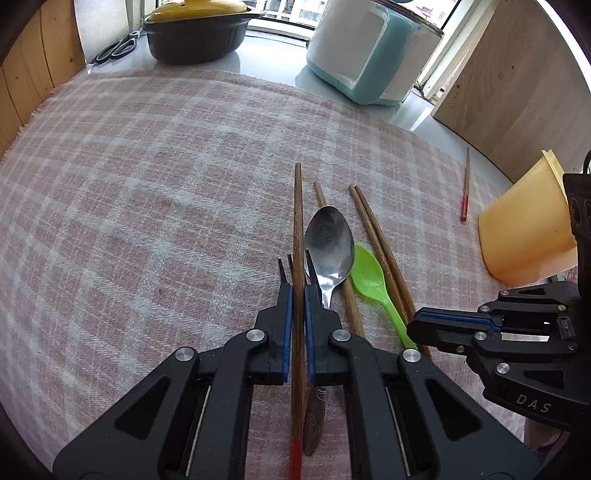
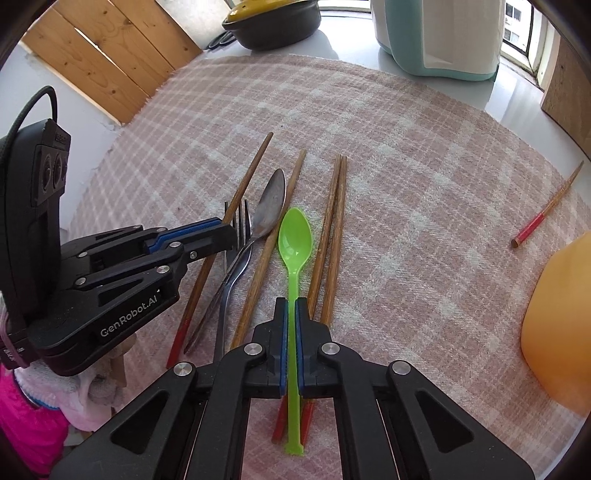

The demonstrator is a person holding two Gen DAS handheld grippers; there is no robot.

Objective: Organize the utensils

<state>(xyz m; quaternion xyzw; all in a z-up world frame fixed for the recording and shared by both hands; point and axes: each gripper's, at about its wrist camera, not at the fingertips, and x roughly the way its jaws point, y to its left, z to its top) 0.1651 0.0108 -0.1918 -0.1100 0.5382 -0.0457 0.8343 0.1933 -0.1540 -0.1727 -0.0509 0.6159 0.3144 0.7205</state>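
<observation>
My left gripper point(image 1: 298, 291) is shut on a red-tipped wooden chopstick point(image 1: 297, 221) that lies along the checked cloth. Beside it lie a metal spoon point(image 1: 328, 243), a fork point(image 2: 240, 218), more wooden chopsticks point(image 1: 380, 251) and a green plastic spoon point(image 1: 369, 277). My right gripper point(image 2: 291, 306) is shut on the green plastic spoon's handle point(image 2: 293, 273); the spoon bowl point(image 2: 294, 236) points away. A single red-tipped chopstick point(image 2: 546, 210) lies apart at the right. The left gripper shows in the right wrist view point(image 2: 225, 236), the right gripper in the left wrist view point(image 1: 417, 325).
A yellow plastic cup point(image 1: 524, 229) lies on its side at the right. At the back stand a dark pot with a yellow lid point(image 1: 195, 33), scissors point(image 1: 114, 48) and a teal and white appliance point(image 1: 369, 51). Wooden boards point(image 2: 110, 55) flank the left.
</observation>
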